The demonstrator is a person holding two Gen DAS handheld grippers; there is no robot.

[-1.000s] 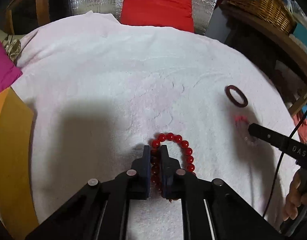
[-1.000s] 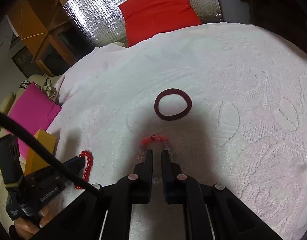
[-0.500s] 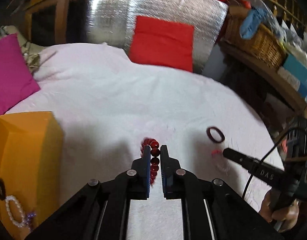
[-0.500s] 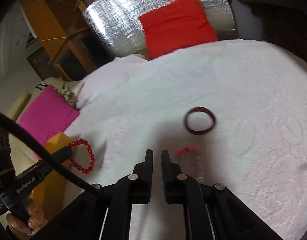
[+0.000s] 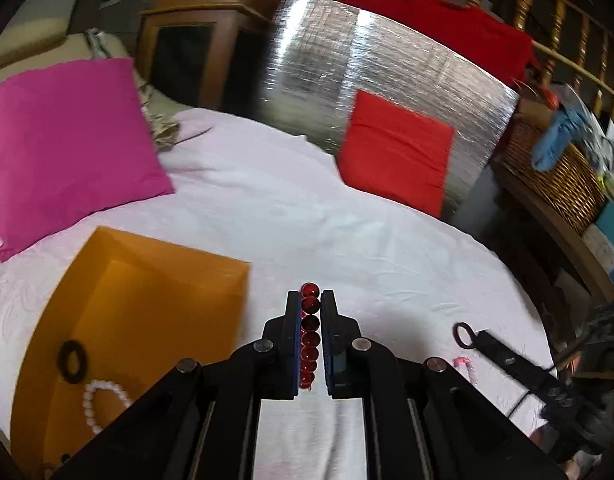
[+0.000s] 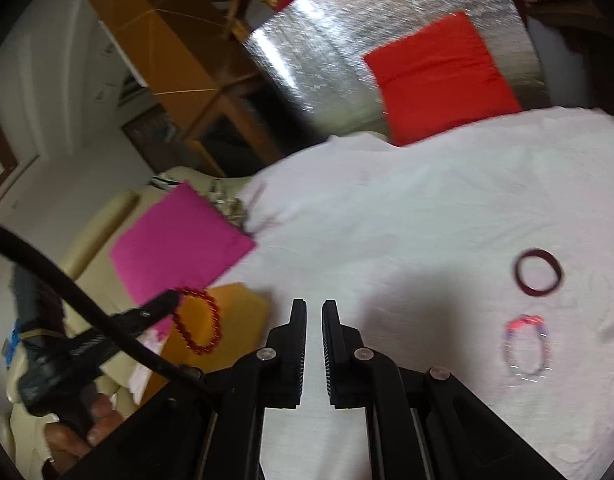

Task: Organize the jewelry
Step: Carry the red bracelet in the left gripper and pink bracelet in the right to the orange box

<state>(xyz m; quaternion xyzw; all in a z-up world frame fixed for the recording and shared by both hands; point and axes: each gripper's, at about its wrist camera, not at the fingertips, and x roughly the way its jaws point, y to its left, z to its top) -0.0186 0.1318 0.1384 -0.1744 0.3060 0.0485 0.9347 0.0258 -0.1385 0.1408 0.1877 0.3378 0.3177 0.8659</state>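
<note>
Two grippers in play, four bracelets to sort. Left gripper (image 5: 310, 300) clamped tight on the red bead bracelet (image 5: 309, 336); the beads run in a line between the pads, along the fingers, one bead poking past the tips. In the right wrist view the same bracelet (image 6: 197, 320) hangs as a loop from those tips, over the box.

Orange box (image 5: 155, 280) lies left of and just below the left jaws, open side up. Already inside: a dark ring (image 5: 71, 361) and a white pearl bracelet (image 5: 103, 404), both at the near-left end.

Right gripper (image 6: 314, 312): jaws nearly together, nothing between them. Right of them, on the white bedspread (image 6: 407, 208), a dark red bangle (image 6: 538, 272) and nearer, a clear bracelet with a red patch (image 6: 525, 350), apart from each other.

Judgement: the drop turns on carrying the left jaws further leftward until the loop hangs clear inside the box walls. The right hand is much the nearer to the two loose pieces.
</note>
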